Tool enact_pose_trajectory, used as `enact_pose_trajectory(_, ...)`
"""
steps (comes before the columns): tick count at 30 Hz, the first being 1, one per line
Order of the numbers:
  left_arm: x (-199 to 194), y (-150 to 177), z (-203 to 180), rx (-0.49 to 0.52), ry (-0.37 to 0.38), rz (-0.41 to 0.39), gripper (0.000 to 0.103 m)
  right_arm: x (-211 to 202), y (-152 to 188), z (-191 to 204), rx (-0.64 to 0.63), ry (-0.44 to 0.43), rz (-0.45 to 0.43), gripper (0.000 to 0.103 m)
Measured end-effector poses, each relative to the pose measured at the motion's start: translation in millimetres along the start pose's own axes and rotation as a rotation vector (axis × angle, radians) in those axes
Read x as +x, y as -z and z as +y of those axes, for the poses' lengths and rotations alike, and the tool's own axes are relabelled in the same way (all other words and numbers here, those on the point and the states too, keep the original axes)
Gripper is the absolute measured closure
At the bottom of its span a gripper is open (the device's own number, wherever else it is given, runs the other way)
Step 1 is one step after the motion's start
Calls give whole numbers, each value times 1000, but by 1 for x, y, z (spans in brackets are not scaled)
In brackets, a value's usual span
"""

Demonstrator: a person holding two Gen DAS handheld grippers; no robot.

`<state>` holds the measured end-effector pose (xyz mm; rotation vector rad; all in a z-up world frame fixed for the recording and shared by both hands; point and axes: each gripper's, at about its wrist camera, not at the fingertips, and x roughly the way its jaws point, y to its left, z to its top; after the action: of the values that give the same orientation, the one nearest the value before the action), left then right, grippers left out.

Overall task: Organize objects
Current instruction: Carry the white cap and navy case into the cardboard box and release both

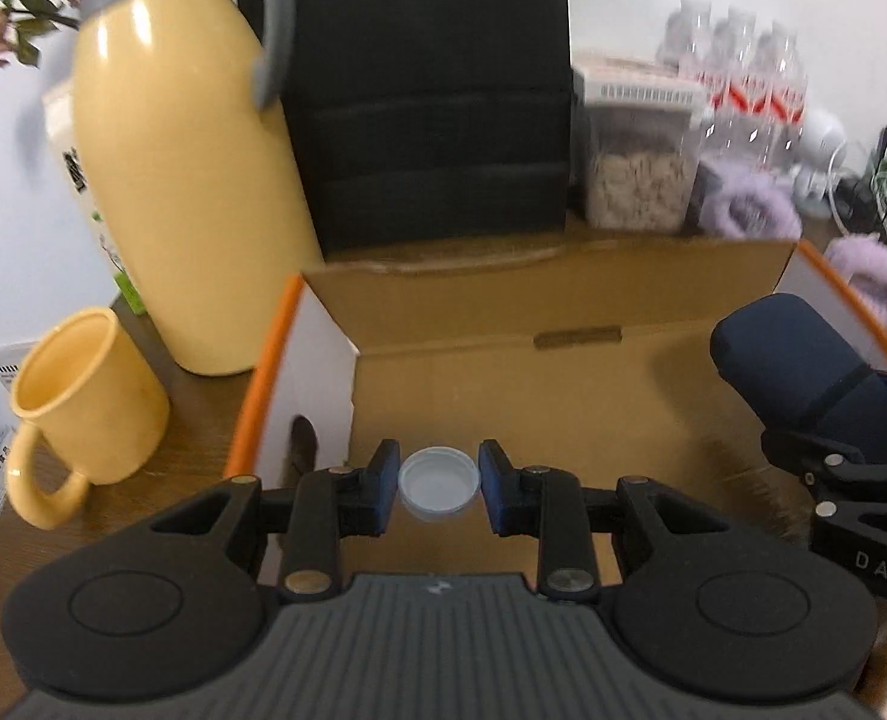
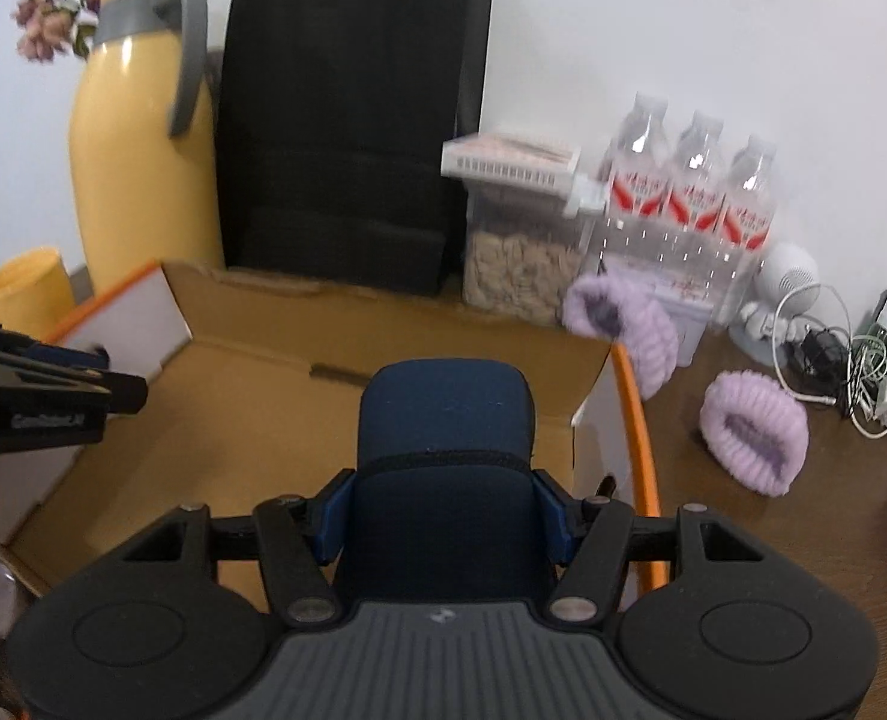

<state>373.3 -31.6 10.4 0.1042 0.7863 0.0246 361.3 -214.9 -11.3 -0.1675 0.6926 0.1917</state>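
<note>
Two things ride over the empty cardboard box (image 1: 503, 372): your left gripper (image 1: 438, 483) pinches a small white cap (image 1: 439, 482), your right gripper (image 2: 440, 516) clamps a dark blue case (image 2: 443, 420), while purple slippers (image 2: 752, 429) wait on the surface (image 2: 803, 540) at right.

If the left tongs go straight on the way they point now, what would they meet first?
Probably the bare cardboard floor of the open box. The left tongs, shut on a small white cap, point down into it; depth is uncertain.
</note>
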Motion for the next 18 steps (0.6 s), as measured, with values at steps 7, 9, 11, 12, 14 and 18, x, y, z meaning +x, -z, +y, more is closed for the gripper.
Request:
enact_pose_trajectory(7,15,1,0,23,-11,46,65,10,2,-1,-4,-4,46,39)
enact_pose_trajectory(9,15,0,-3,46,-11,39,39,7,3,-1,-6,-6,35,34)
enact_pose_trajectory(11,9,2,-5,59,-22,16,6,4,2,0,-12,6,22,16)
enact_pose_trajectory(12,6,2,-5,63,-23,0,0,1,2,0,-13,7,14,9)
enact_pose_trajectory(14,0,2,-6,65,-27,-19,0,-2,2,-1,-8,8,6,7)
enact_pose_trajectory(18,-9,3,-5,55,-34,-22,0,-11,3,-3,6,16,-4,5)
